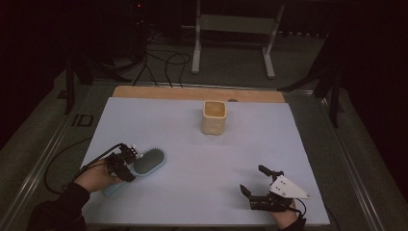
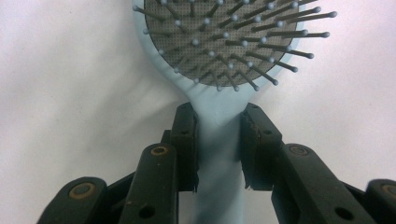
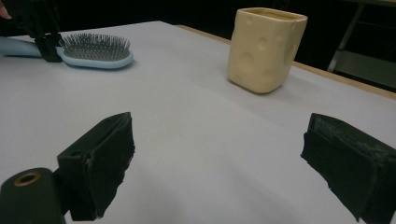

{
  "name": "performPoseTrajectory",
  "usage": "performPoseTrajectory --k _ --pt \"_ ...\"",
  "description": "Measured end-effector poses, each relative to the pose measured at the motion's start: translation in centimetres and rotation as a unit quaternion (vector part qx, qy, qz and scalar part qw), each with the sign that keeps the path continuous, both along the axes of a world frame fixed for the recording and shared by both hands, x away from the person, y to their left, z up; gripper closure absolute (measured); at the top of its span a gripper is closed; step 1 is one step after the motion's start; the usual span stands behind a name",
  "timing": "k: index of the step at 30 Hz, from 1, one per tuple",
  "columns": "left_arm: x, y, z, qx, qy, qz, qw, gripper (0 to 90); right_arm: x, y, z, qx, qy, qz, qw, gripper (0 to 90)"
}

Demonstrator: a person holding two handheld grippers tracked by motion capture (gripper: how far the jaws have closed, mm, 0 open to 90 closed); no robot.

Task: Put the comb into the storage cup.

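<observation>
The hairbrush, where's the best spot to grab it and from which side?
Grip the hairbrush at its narrow handle just below the head, coming from the handle end, jaws on either flank. It lies flat, bristles up, so the head is too wide and spiky. The left gripper already pinches there.

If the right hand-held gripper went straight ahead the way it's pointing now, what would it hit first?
Probably nothing nearby: the right hand-held gripper, jaws open, faces bare white table. The yellow cup stands ahead but slightly right of its line, so it might clip that; depth is unclear.
</observation>
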State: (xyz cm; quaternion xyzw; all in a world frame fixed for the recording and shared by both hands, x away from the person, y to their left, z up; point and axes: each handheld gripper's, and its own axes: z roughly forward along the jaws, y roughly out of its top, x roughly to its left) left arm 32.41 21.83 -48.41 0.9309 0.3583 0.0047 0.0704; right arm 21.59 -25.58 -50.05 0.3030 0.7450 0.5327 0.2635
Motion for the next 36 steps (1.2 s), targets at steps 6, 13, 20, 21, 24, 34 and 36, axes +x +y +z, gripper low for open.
performPoseTrajectory --k 6,13,20,21,24,34,36 --pt "-0.2 0.4 0.9 -0.027 -0.016 0.004 0.9995 70.1 0.0 0.0 0.0 -0.002 0.000 0.000 1.0000 8.8" --pt "-0.3 0.4 2.5 -0.058 -0.046 0.008 0.9972 70.1 0.0 0.0 0.0 -0.002 0.000 0.001 1.0000 8.8" --pt "-0.1 -0.2 3.7 -0.087 -0.065 0.009 0.9940 70.1 0.0 0.0 0.0 -0.001 0.000 0.000 1.0000 8.8" --pt "-0.1 -0.3 3.9 -0.088 -0.069 0.006 0.9937 70.1 0.0 0.0 0.0 -0.001 0.000 0.000 1.0000 8.8" --pt "-0.1 -0.6 4.4 -0.100 -0.079 0.010 0.9918 70.1 0.0 0.0 0.0 -0.001 0.000 0.000 1.0000 8.8" --pt "0.1 -1.8 6.1 -0.128 -0.109 0.005 0.9858 70.1 0.1 0.0 0.0 -0.001 0.000 0.000 1.0000 8.8" --pt "0.2 -2.0 6.4 -0.133 -0.115 0.005 0.9844 70.1 0.0 0.0 0.0 -0.001 -0.001 -0.001 1.0000 8.7"
